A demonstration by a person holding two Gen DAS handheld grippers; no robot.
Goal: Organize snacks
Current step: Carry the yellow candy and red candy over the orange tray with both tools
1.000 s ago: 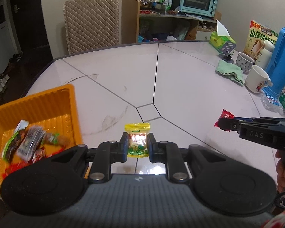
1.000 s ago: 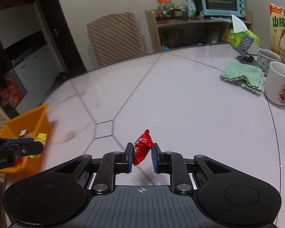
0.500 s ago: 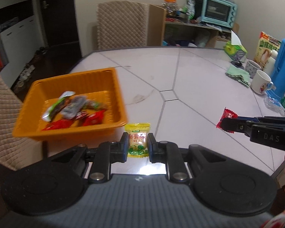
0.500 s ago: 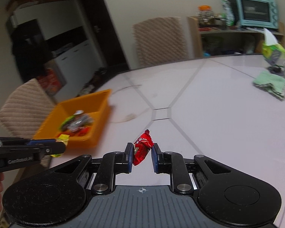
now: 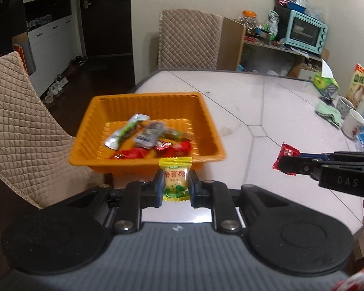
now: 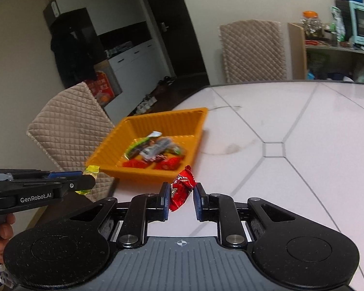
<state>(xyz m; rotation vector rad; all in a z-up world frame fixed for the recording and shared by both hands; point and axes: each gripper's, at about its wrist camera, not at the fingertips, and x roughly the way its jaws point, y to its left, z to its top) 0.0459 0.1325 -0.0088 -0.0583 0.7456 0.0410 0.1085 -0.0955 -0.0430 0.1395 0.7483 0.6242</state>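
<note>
Left hand-held gripper (image 5: 176, 185) clamping yellow candy (image 5: 175, 179), right hand-held gripper (image 6: 181, 195) clamping red candy (image 6: 180, 189) (orange tray (image 5: 206, 114) just ahead)

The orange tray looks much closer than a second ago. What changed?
Both tools swung toward the orange tray, which now sits right ahead of them. The left tool still pinches the yellow candy and the right tool the red candy. Nothing was let go; the snacks in the tray look unmoved.

Black left gripper (image 5: 176, 185), blue-padded fingers (image 5: 160, 186), silver screws, grey ribbed body, "GenRobot.AI" lettering
</note>
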